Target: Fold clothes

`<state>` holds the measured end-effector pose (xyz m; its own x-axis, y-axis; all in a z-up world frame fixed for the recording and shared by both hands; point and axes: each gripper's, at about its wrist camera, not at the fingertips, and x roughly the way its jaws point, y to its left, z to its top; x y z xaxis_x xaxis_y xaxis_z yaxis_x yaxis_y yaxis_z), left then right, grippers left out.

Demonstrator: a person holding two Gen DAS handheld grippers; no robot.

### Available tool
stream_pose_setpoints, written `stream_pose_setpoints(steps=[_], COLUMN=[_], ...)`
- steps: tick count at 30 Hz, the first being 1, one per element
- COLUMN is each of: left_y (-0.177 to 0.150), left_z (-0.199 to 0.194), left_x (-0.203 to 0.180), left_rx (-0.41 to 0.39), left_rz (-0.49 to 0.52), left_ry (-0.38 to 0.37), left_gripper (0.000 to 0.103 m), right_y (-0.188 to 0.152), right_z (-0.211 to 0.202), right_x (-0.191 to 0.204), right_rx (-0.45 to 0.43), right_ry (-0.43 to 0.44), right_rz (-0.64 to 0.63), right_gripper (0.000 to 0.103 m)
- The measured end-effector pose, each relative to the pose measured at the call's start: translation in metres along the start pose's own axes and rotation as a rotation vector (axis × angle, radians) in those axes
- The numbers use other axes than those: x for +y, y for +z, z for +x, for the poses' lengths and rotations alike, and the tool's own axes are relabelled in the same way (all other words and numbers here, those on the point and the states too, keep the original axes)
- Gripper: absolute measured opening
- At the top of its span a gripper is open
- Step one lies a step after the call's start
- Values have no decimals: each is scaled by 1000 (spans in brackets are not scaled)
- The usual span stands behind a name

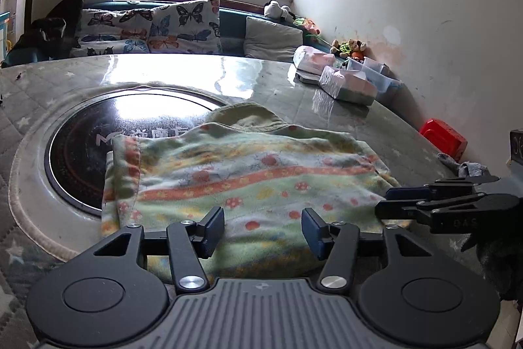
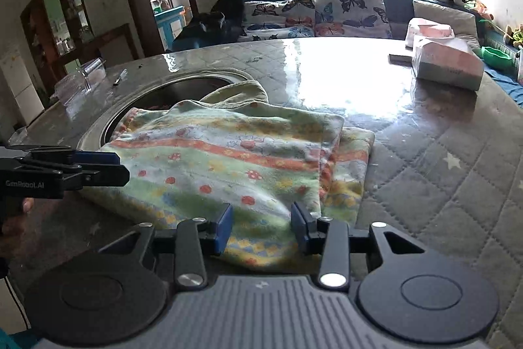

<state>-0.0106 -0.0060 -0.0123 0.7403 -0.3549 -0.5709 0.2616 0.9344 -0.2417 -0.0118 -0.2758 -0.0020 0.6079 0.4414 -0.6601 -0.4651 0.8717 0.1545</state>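
Note:
A pale green garment (image 1: 248,179) with orange stripes and mushroom prints lies folded flat on the table, its far part over the round cooktop. It also shows in the right wrist view (image 2: 235,159), with a folded layer along its right side. My left gripper (image 1: 263,229) is open, its jaws over the garment's near edge, holding nothing. My right gripper (image 2: 261,226) is open over the near right part of the garment, holding nothing. Each gripper shows from the side in the other's view: the right gripper (image 1: 392,200), the left gripper (image 2: 111,165).
A round black cooktop (image 1: 78,159) is set into the quilted table cover (image 2: 441,172). Tissue packs and clear boxes (image 1: 346,80) stand at the far right; a red box (image 1: 444,138) lies by the wall. A clear container and pen (image 2: 85,77) sit far left. A sofa with butterfly cushions (image 1: 150,28) stands behind.

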Motion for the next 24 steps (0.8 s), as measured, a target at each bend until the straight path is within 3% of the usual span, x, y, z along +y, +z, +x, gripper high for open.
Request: stream_pose_setpoints(steps=[13,24], left_y=[-6,17], left_z=[-2,-2], left_x=[-1,18], left_rx=[-6,-6], left_rz=[-9,-82], left_ry=[-20,-15], left_gripper=[62,62], right_y=[18,66], right_z=[17,58], right_x=[1,-15], right_rx=[19,1], right_ry=[-20,-55], right_rz=[-29,-23], right_gripper=[41,42])
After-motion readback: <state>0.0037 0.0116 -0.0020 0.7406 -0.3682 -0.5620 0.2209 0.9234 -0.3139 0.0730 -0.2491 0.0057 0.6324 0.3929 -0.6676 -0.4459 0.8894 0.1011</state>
